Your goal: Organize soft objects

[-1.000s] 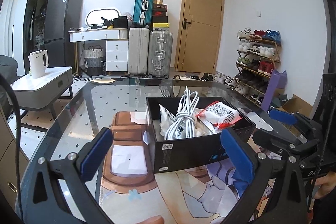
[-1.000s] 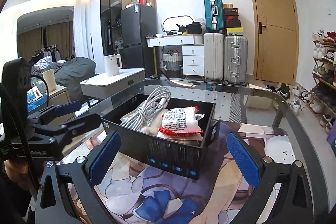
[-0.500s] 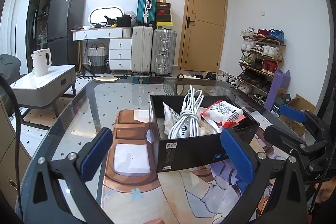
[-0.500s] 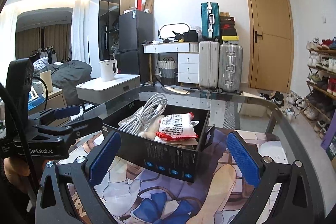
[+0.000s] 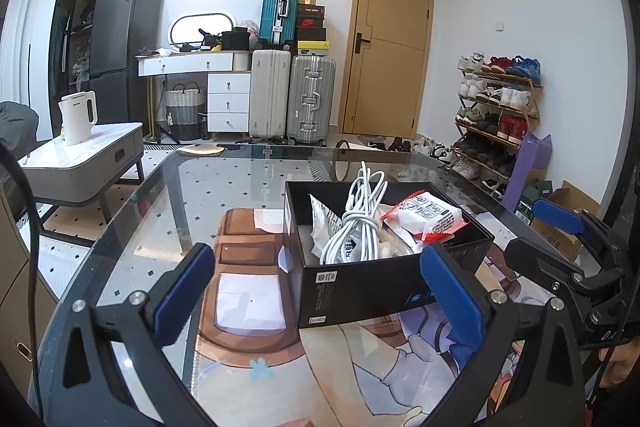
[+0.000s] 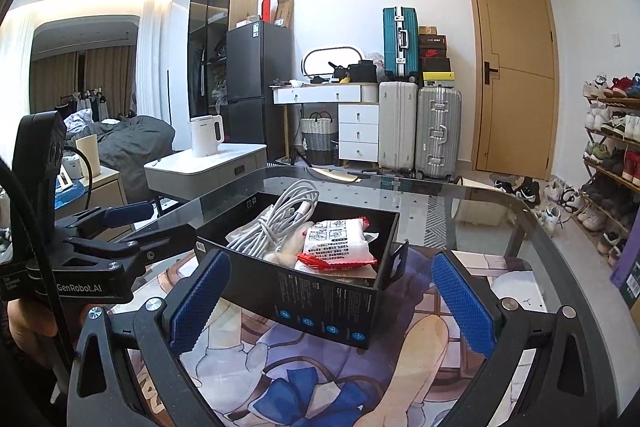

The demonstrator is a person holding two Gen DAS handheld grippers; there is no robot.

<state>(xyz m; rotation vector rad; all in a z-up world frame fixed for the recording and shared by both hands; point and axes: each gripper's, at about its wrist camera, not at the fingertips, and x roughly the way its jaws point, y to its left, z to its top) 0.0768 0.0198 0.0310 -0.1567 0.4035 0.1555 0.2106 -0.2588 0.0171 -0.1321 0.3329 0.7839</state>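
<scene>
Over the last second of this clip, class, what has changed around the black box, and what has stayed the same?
Both grippers rose slightly and eased back from the black box, so it sits a little lower in each view. Nothing was gripped or released: the left gripper and right gripper stay open and empty. The white cable, the red-and-white packet and the box on the glass table have not moved.

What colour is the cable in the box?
White; the cable shows best in the right wrist view.

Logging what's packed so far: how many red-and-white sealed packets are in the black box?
1 clearly: the red-and-white packet lies on top in the black box, beside the white cable bundle. More may be hidden beneath.
</scene>
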